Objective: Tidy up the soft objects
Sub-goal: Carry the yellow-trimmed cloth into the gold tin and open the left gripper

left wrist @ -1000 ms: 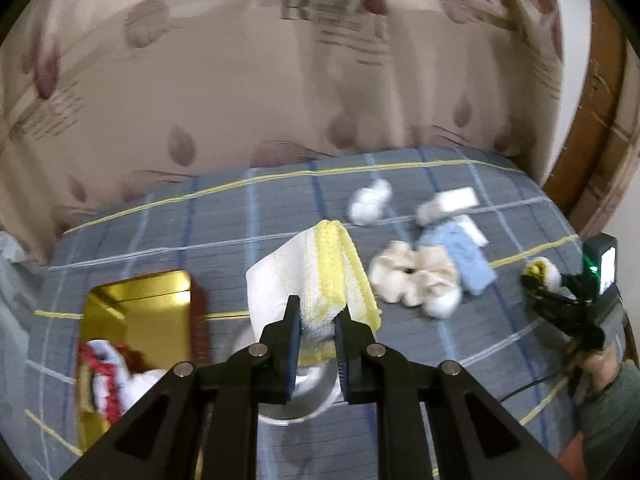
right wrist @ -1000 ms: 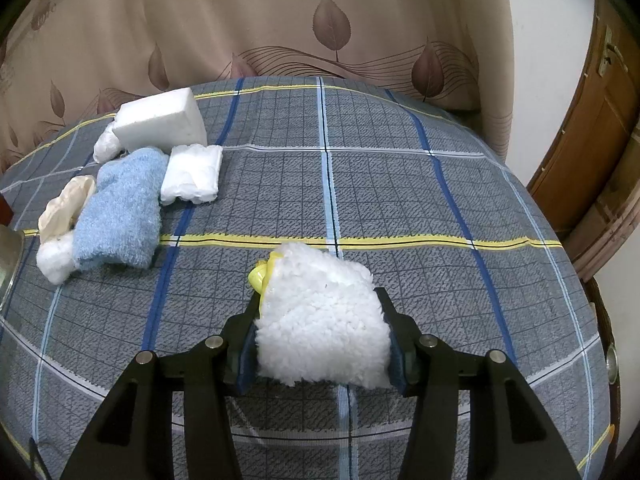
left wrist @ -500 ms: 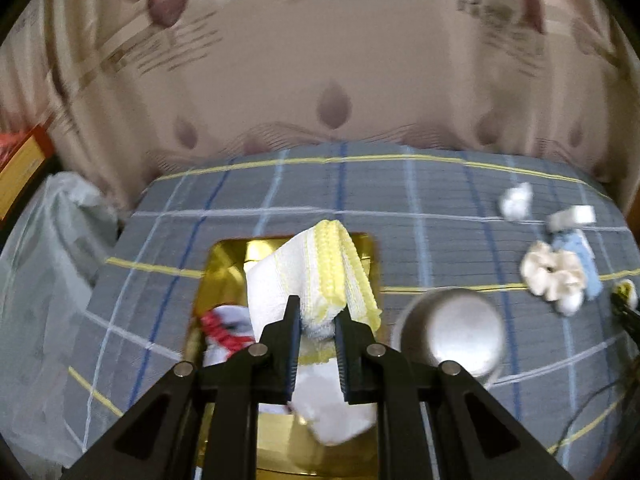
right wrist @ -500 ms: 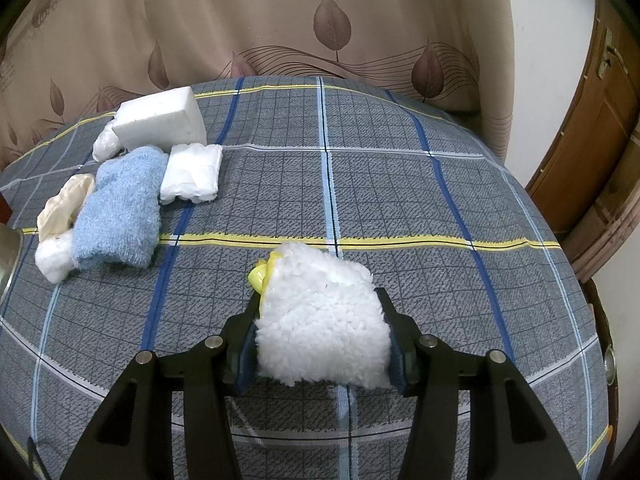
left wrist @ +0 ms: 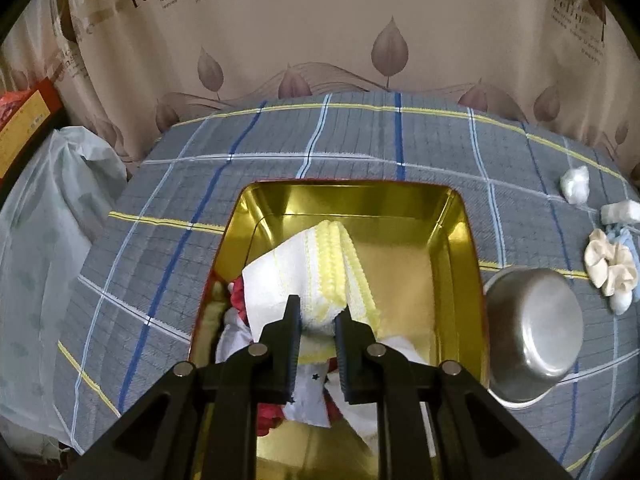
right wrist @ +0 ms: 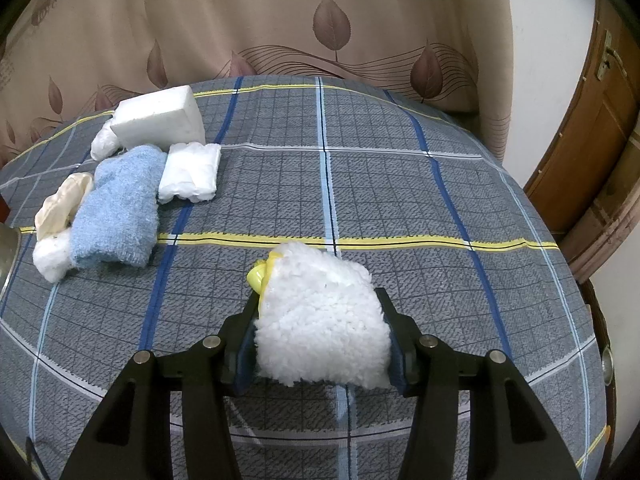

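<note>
One gold tin (left wrist: 452,216), one steel bowl (left wrist: 534,332), one blue towel (right wrist: 116,210).

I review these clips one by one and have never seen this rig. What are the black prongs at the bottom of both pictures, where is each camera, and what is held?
The prongs are two-finger grippers, each hand-held by a person, with a fisheye camera looking along its fingers. In the left view, the left gripper pinches a folded white cloth with yellow knit edging above an open gold metal tin that already holds red and white fabric; an upturned steel bowl sits beside it. In the right view, the right gripper clamps a fluffy white pad with a yellow tab over the grey checked cloth. A blue towel and a white foam block wait behind.
</note>
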A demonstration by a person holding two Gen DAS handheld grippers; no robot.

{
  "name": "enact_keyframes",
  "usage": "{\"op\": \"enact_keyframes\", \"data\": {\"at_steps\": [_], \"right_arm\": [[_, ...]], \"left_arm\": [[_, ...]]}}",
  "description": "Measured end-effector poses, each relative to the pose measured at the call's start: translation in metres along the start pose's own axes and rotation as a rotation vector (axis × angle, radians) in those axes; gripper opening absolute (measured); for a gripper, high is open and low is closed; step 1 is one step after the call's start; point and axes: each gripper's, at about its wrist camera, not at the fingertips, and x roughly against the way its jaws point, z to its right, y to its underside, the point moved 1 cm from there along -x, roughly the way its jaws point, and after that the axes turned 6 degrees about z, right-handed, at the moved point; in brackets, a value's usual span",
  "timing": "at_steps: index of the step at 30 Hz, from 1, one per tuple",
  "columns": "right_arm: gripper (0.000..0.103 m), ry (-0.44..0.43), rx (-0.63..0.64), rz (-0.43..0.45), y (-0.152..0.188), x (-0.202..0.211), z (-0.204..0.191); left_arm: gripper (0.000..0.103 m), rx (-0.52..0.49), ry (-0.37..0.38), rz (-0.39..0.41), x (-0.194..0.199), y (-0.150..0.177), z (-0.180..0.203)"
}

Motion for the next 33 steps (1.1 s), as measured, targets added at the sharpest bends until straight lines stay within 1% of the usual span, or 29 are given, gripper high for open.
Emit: {"op": "enact_keyframes", "data": {"at_steps": [4,6,7,8,9,11,15,19,22,26,30,33], "right_arm": [[0.049,0.000,0.000,0.000,0.000,0.000,0.000],[0.049,0.001,0.001,0.000,0.000,0.000,-0.001],[0.049,0.001,0.001,0.000,0.001,0.000,-0.001],[0.050,0.002,0.001,0.000,0.001,-0.001,-0.001],[0.050,0.002,0.001,-0.001,0.001,-0.001,-0.001],[0.051,0.003,-0.003,-0.002,0.001,-0.001,0.000],[0.051,0.001,-0.004,-0.004,0.001,-0.001,0.002],[0.051,0.002,-0.003,-0.004,0.001,-0.001,0.003],[0.051,0.002,-0.004,-0.004,0.001,-0.001,0.002],[0.052,-0.002,-0.007,-0.005,0.002,-0.001,0.004],[0.058,0.000,-0.022,-0.012,0.001,-0.003,0.006],[0.059,-0.011,-0.039,-0.017,0.002,-0.003,0.009]], "left_arm": [[0.022,-0.008,0.004,-0.009,-0.005,0.000,0.004],[0.031,-0.003,0.007,-0.019,-0.006,-0.002,0.004],[0.039,0.006,0.016,-0.025,-0.006,-0.003,0.003],[0.043,0.008,0.023,-0.027,-0.006,-0.004,0.003],[0.044,0.005,0.027,-0.023,-0.004,-0.005,0.002],[0.050,-0.012,0.017,-0.007,0.003,-0.008,0.003],[0.053,-0.037,0.015,0.035,0.023,-0.016,0.003],[0.054,-0.013,0.015,0.084,0.049,-0.021,-0.006],[0.054,0.012,0.005,0.103,0.064,-0.014,-0.015],[0.054,0.036,0.002,0.109,0.076,0.006,-0.029],[0.054,0.044,-0.042,0.115,0.083,0.033,-0.041],[0.054,0.100,-0.043,0.106,0.084,0.050,-0.055]]}}
